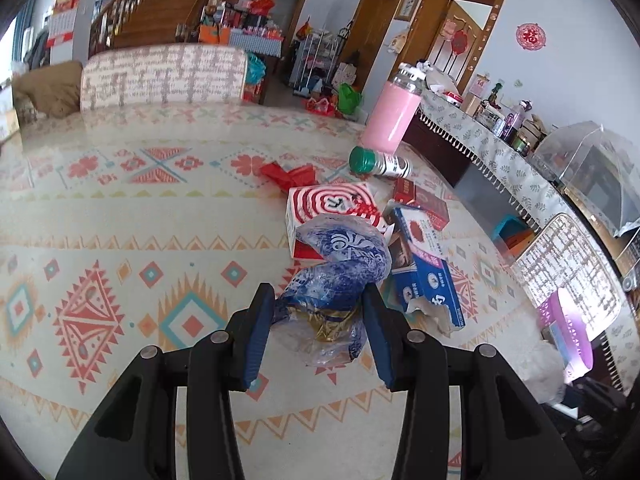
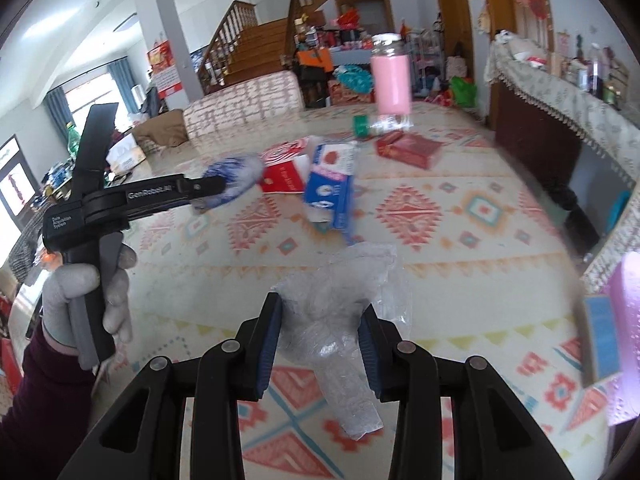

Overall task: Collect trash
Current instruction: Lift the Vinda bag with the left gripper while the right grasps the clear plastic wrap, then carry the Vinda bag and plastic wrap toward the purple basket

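Note:
My left gripper (image 1: 319, 297) is shut on a crumpled blue and white plastic bag (image 1: 340, 264), its fingers (image 1: 260, 320) pressing both sides of it above the table. In the right wrist view the left gripper (image 2: 208, 194) holds the same bag (image 2: 236, 178) up at the left. My right gripper (image 2: 322, 312) is shut on a clear crumpled plastic wrapper (image 2: 340, 292) above the table. More trash lies beyond: a red and white spiral box (image 1: 332, 204), a blue carton (image 1: 428, 272), a red box (image 1: 420, 200), a red wrapper (image 1: 290, 174) and a green-capped bottle (image 1: 380, 164) on its side.
A pink tumbler (image 1: 394, 116) stands behind the bottle. The table wears a patterned cloth (image 1: 120, 240). A chair back (image 1: 160, 76) stands at the far edge, another (image 1: 568, 264) at the right. A sideboard (image 1: 500, 148) with bottles runs along the right wall.

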A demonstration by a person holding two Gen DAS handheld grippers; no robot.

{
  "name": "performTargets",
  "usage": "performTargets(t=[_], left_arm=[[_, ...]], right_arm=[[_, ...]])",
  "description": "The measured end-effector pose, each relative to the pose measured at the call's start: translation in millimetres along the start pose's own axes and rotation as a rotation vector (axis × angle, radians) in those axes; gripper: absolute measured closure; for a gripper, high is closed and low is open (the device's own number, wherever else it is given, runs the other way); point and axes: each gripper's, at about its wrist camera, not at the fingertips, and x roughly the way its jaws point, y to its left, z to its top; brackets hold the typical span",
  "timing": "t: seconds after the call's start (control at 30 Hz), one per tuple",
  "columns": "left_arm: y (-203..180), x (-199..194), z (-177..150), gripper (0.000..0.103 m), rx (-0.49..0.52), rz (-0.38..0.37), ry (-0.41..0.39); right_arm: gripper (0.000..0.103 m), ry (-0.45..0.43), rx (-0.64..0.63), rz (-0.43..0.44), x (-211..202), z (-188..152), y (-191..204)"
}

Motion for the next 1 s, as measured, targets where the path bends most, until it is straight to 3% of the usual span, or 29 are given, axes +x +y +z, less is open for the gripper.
performTargets(t=[0.27, 0.63, 0.87, 0.93, 1.0], left_arm=[[-42, -25, 0, 0.060, 0.114, 0.000, -0.052], [-109, -58, -18, 0.060, 0.231, 0.098, -0.064], [-127, -66, -34, 0.064, 0.300, 0.140, -0.066], [-120, -58, -36, 0.060, 0.281, 0.127, -0.022], [-109, -48, -38, 0.033, 0.236, 0.079, 0.032]], right_arm=[[0.063, -0.065, 0.087, -0.083, -42, -16, -46], [0.062, -0.113, 0.168, -0.082, -69, -32, -79], [0.062, -0.107, 0.191, -0.055, -65, -37, -86], [0.062, -0.106, 0.196, -0.047, -65, -39, -88], [0.062, -0.106, 0.199, -0.044, -66, -40, -89]])
